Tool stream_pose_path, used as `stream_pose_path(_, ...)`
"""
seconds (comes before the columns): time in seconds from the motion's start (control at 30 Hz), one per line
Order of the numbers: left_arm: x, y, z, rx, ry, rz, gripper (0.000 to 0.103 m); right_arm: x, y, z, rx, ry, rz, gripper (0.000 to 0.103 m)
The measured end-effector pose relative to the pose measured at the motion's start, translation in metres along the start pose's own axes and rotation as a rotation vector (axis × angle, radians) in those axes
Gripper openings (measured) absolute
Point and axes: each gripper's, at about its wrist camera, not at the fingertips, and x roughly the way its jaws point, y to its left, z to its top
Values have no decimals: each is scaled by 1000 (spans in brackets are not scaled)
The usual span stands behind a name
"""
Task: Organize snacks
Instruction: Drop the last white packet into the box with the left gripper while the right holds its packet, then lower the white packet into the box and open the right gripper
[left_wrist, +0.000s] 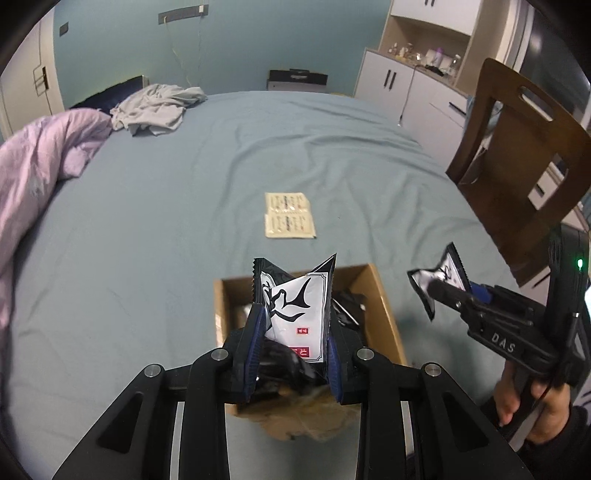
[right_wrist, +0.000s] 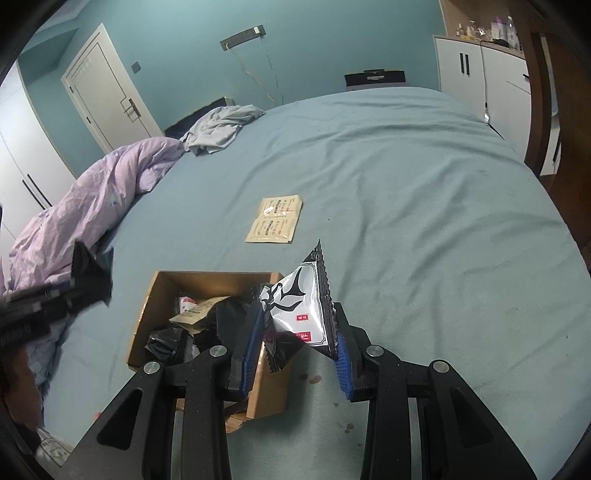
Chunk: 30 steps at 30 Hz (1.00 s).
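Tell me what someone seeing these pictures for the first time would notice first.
Probably the two black-and-white snack packets, one pinched in the left gripper above the open cardboard box on the blue bed, the other held in the right gripper just right of the box. Next, the beige sachets lying flat farther up the bed, and the crumpled lilac duvet at its left edge.

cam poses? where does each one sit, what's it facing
Left wrist: on the left tongs, facing across the bed over the cardboard box; shows its own fingers clamping a black-and-white packet, plus the right tongs and hand.
Right wrist: on the right tongs, beside the box, clamping a second packet; left tongs blurred at the left edge.
Shared: box, beige sachets, bed.
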Motion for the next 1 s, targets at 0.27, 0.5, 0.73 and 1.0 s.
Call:
stream_pose_path(0.27, 41, -9, -17, 25, 69, 2, 33, 4, 16, 0, -74, 10, -22, 33)
stream_pose_path(0.5, 17, 7, -18, 15, -35, 109, 84, 9, 28, 2, -122, 14, -25, 33)
stream_pose_path(0.73, -16, 27, -22, 14, -101, 257, 87, 5, 36, -1, -172, -10, 41, 33)
stream_pose_path(1.0, -20, 33, -23, 29, -112, 297, 88, 11, 58, -8, -259, 5, 114, 33)
